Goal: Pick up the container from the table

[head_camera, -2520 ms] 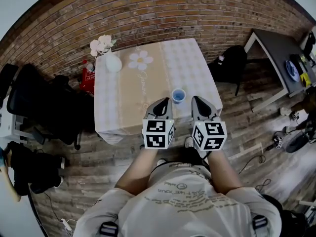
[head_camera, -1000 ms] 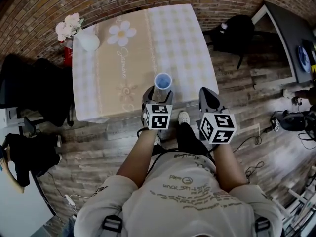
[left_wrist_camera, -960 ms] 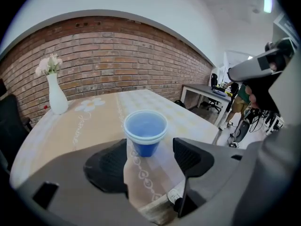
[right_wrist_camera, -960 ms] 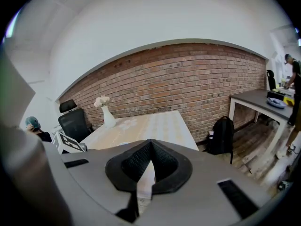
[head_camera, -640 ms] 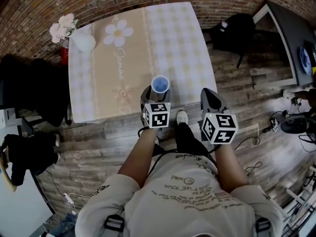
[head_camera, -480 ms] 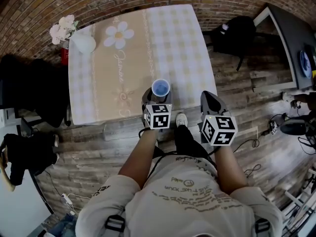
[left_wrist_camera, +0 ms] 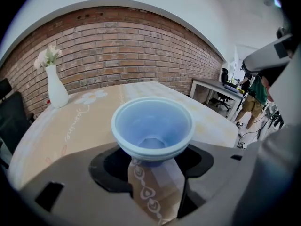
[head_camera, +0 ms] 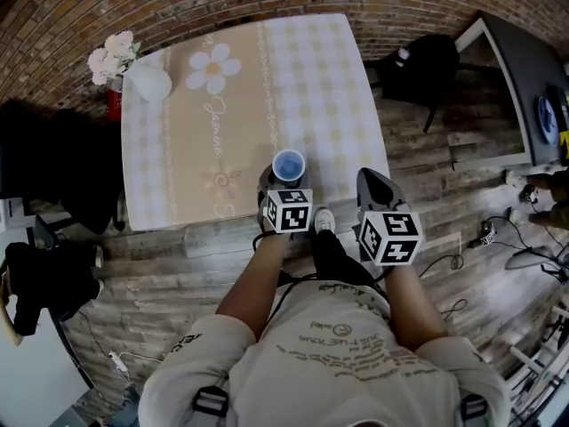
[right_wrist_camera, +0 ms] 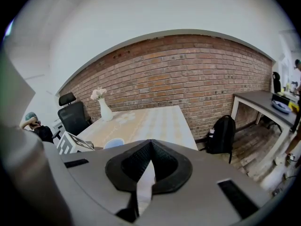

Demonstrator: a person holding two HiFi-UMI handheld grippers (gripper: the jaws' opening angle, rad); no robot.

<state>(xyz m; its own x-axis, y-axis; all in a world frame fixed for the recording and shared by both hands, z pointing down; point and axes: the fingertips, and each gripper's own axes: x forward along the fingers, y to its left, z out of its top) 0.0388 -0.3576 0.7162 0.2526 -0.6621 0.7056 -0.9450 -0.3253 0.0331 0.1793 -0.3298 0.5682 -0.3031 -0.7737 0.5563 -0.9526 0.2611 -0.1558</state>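
A light-blue plastic cup [head_camera: 288, 165] stands near the front edge of the table [head_camera: 178, 149], which is covered by a beige checked cloth with daisy prints. My left gripper [head_camera: 286, 183] is shut on the cup. In the left gripper view the cup [left_wrist_camera: 153, 126] fills the space between the two grey jaws, which press on its lower part, and its inside is empty. My right gripper [head_camera: 374, 185] hangs off the table's front right corner, over the floor, shut with nothing in it. From the right gripper [right_wrist_camera: 150, 146] view the cup [right_wrist_camera: 113, 143] shows at lower left.
A white vase with pale flowers [head_camera: 147, 80] stands at the table's far left corner. A black backpack [head_camera: 418, 60] sits on the wooden floor to the right, by a dark desk [head_camera: 524, 69]. Black chairs [head_camera: 53, 167] stand left of the table. Behind runs a brick wall.
My left gripper has moved up to the cup and now has its jaws round it. The right gripper stays beside the table's corner.
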